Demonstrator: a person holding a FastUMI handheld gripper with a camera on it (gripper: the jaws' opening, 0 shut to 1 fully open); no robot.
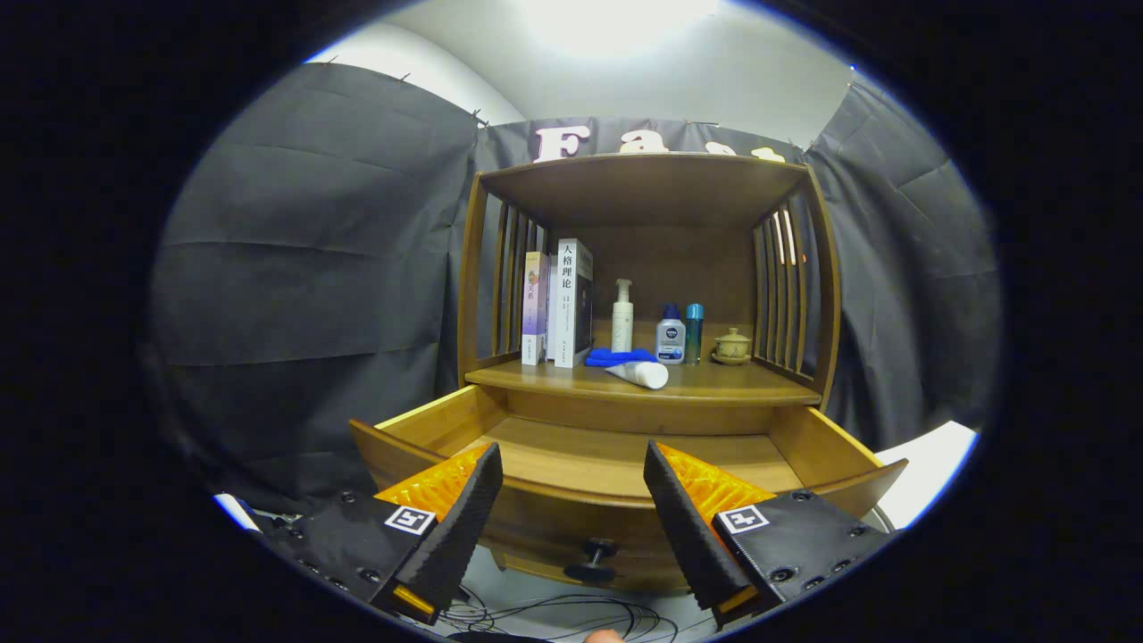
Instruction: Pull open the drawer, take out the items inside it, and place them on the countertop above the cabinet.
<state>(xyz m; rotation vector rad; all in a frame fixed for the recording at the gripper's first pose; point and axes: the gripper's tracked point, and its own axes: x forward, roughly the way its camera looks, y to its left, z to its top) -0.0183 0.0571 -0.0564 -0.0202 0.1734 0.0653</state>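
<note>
The wooden cabinet's drawer (pixel 616 460) stands pulled out toward me, its bare floor showing no items. Its dark knob (pixel 592 558) sits on the front panel, low between my fingers. My gripper (pixel 571 460) is open, held in front of the drawer's front edge, with nothing between its black pads (pixel 464 518). On the countertop (pixel 714 382) above the drawer lie a white tube (pixel 639 373) and a blue cloth (pixel 616 357), just in front of the bottles.
On the countertop stand books (pixel 563 304) at the left, a white pump bottle (pixel 622 317), a small blue-capped bottle (pixel 671 336), a teal bottle (pixel 694 333) and a lidded tea cup (pixel 732 346) at the right. Cables (pixel 571 616) lie on the floor below the drawer.
</note>
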